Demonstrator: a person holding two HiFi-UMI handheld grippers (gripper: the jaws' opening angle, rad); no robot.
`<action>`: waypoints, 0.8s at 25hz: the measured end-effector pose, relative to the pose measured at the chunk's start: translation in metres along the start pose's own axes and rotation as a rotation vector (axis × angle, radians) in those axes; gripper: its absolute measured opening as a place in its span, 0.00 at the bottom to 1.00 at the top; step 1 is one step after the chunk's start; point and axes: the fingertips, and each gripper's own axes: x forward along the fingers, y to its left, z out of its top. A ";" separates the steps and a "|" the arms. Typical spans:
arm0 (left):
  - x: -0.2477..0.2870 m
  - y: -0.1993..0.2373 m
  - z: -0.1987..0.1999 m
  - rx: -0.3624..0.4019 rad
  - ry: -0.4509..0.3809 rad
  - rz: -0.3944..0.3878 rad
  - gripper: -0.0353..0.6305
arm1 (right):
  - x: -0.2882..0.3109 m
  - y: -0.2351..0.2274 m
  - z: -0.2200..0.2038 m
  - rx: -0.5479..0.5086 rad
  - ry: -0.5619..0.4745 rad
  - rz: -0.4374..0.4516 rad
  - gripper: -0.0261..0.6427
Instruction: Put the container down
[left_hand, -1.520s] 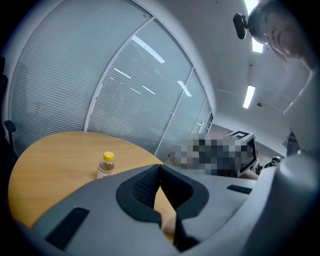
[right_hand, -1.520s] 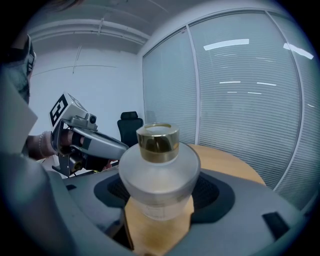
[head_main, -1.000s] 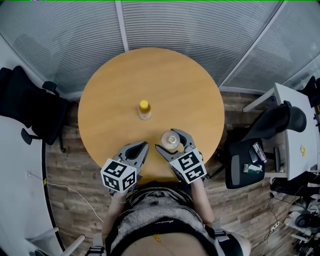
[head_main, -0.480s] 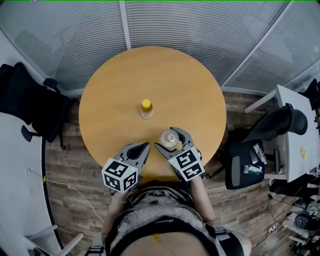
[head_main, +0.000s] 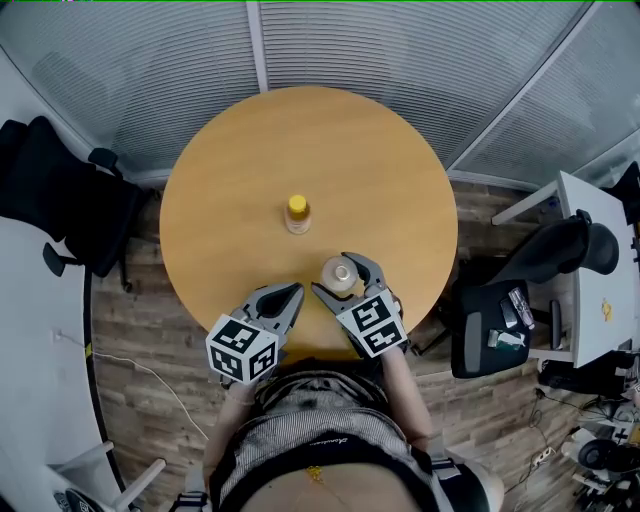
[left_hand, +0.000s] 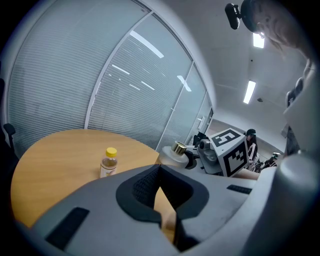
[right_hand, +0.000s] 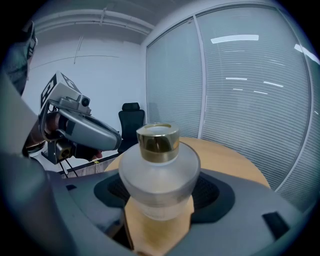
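Right tool is pinching the frosted container by its body, upright, at the near edge of the bench; can't tell if its base touches. Left tool is pressed together, empty, just beside it. Yellow-capped bottle stands mid-bench.

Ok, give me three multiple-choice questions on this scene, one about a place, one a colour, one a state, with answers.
1. Where does the yellow-capped bottle stand?
A. near the middle of the table
B. at the table's edge
C. on the floor
2. What colour is the cap of the frosted container?
A. red
B. gold
C. black
3. How are the fingers of the left gripper?
A. wide apart
B. closed on the bottle
C. closed together, empty
1 A: the head view shows it near the round top's centre. 2 B: it shines gold in the right gripper view. 3 C: the left gripper view shows them meeting, nothing between.
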 end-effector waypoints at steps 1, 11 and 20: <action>0.001 0.001 0.000 -0.002 0.001 0.000 0.09 | 0.002 -0.001 -0.002 0.004 0.006 0.000 0.56; 0.003 0.000 -0.008 -0.018 0.034 -0.035 0.09 | 0.019 -0.001 -0.024 0.027 0.047 -0.011 0.56; 0.001 0.001 -0.014 -0.031 0.050 -0.043 0.08 | 0.035 0.001 -0.041 0.043 0.065 -0.015 0.56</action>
